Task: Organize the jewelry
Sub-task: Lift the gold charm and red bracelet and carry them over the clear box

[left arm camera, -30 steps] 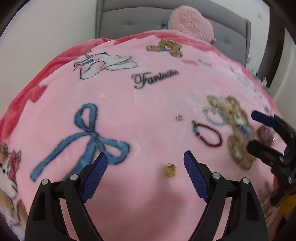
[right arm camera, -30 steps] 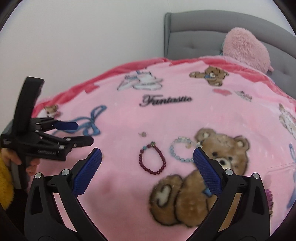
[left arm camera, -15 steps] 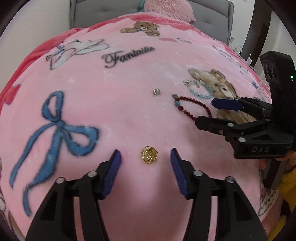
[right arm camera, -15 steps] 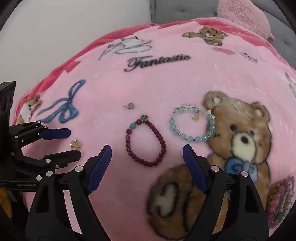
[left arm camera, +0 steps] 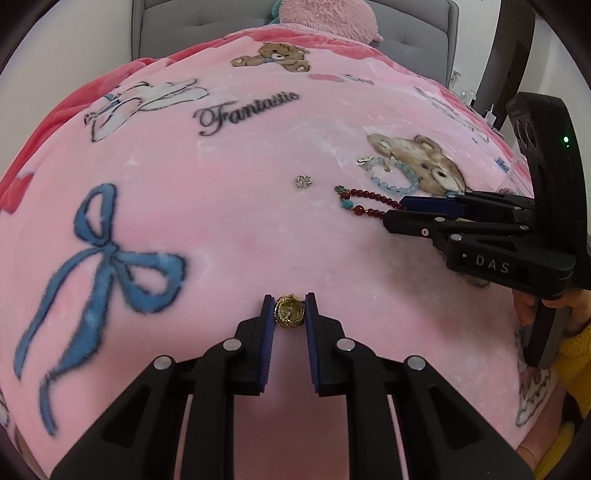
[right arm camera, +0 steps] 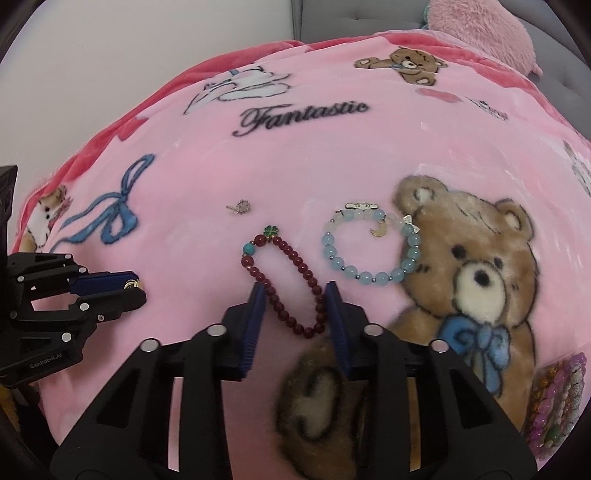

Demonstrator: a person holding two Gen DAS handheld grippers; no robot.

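Fuzzy plush blanket (right arm camera: pixel 332 155); glossy bead bracelet (right arm camera: pixel 291 258); shiny gold ring (left arm camera: pixel 289 311).

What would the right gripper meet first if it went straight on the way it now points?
The right gripper already has its jaws on either side of the dark red bead bracelet. Straight on, it would probably push along that bracelet's loop toward the green clover charm; beyond that lies bare pink blanket.

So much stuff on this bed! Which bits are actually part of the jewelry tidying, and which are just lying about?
Part of the job:
- gold ring, pinched by the left gripper
- dark red bead bracelet, squeezed by the right gripper
- pale blue bead bracelet
- small sparkly stud

Just lying about:
- pink teddy blanket
- fluffy pink cushion
- grey headboard
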